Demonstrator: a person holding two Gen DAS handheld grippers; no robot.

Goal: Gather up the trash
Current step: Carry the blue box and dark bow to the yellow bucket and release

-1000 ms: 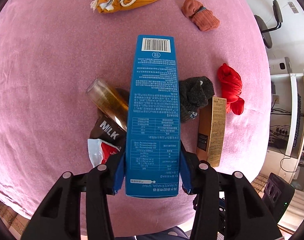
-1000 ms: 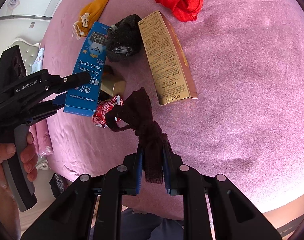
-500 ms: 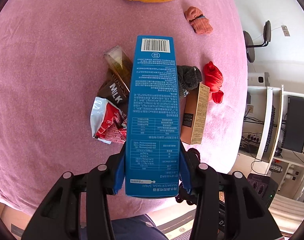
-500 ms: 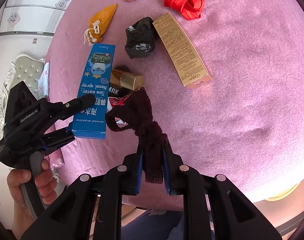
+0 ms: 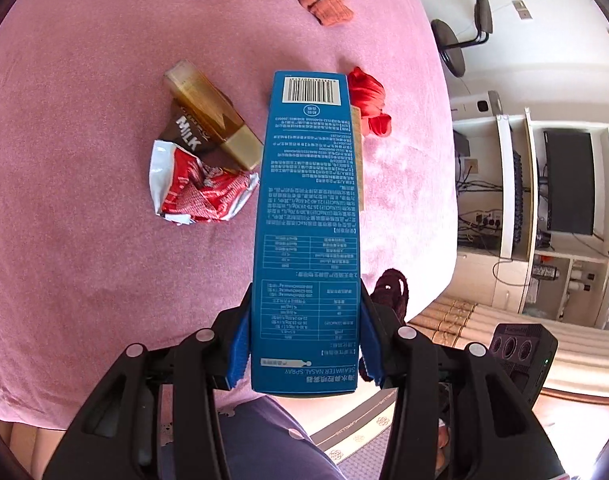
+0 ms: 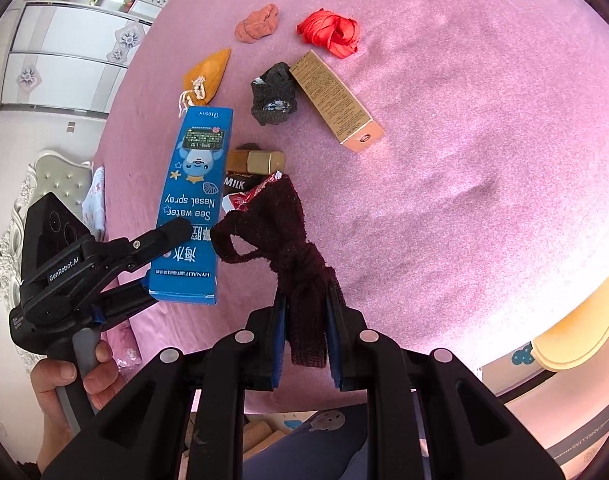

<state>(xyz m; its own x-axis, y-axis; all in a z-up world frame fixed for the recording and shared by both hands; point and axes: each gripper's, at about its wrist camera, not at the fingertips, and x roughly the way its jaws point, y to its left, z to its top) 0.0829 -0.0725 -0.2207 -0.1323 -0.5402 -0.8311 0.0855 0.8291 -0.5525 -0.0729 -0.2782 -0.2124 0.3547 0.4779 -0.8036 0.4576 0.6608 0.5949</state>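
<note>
The big pink cloth cover (image 6: 464, 160) looks soft and a bit fuzzy. The long blue cardboard box (image 5: 308, 220) is smooth with a slight shine. The dark red knitted rag (image 6: 300, 264) looks rough and woolly. The crumpled red and white foil wrapper (image 5: 196, 192) is shiny. The gold-capped clear plastic bottle (image 5: 212, 120) gleams. The black plastic gripper arms (image 6: 304, 400) look matt.
</note>
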